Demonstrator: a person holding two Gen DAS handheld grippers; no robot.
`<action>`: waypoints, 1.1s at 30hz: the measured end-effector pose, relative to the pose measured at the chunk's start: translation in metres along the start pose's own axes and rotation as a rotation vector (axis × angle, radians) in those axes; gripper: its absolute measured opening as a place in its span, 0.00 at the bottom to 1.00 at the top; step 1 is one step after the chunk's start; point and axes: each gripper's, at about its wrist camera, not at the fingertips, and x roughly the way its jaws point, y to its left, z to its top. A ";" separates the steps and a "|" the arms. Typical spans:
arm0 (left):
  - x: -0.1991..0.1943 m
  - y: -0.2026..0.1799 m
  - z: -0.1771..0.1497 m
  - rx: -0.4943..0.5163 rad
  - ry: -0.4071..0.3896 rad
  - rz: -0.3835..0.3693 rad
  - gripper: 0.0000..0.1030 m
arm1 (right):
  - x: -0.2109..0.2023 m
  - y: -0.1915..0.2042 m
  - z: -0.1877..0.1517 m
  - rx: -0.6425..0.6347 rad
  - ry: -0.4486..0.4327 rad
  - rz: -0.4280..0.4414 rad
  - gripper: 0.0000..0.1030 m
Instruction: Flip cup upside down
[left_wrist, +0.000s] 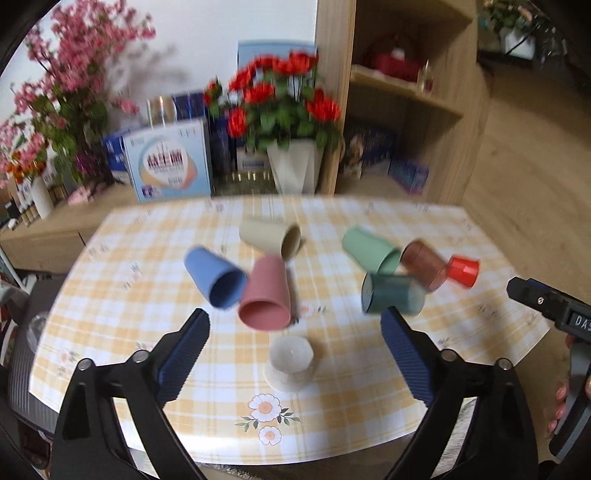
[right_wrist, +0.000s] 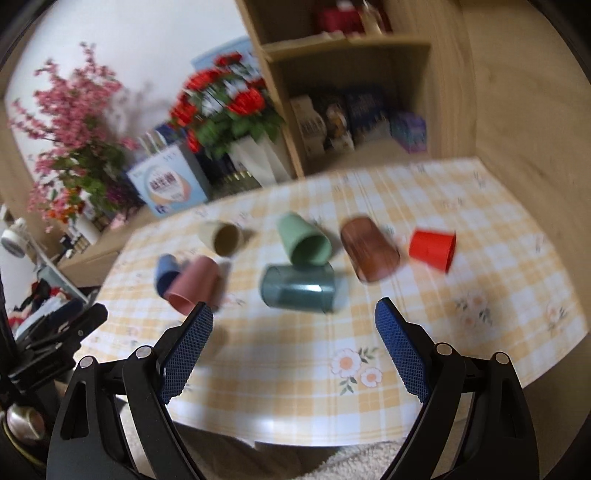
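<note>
Both views are motion-blurred. The left gripper (left_wrist: 295, 325) and right gripper (right_wrist: 293, 321) hang spread wide and empty above the checked table's (left_wrist: 369, 424) near edge. A white cup (left_wrist: 291, 356) stands inverted near centre; seven coloured cups, among them the pink cup (left_wrist: 266, 295), lie tipped farther back.

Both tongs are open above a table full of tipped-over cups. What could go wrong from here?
1. The pink cup lies against the blue cup and the beige cup; grabbing one may roll its neighbours.
2. The dark teal cup touches the light green cup, so lifting it could send that one rolling towards the table edge.
3. The white cup sits right under the left tongs and could get knocked while they reach past it.
</note>
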 end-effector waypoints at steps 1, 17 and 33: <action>-0.015 -0.001 0.004 0.004 -0.027 0.008 0.93 | -0.009 0.005 0.001 -0.011 -0.018 0.003 0.84; -0.104 0.000 0.003 0.000 -0.171 0.107 0.94 | -0.088 0.044 -0.001 -0.148 -0.195 -0.012 0.84; -0.096 -0.009 -0.002 0.024 -0.153 0.110 0.94 | -0.082 0.048 -0.007 -0.165 -0.184 -0.027 0.84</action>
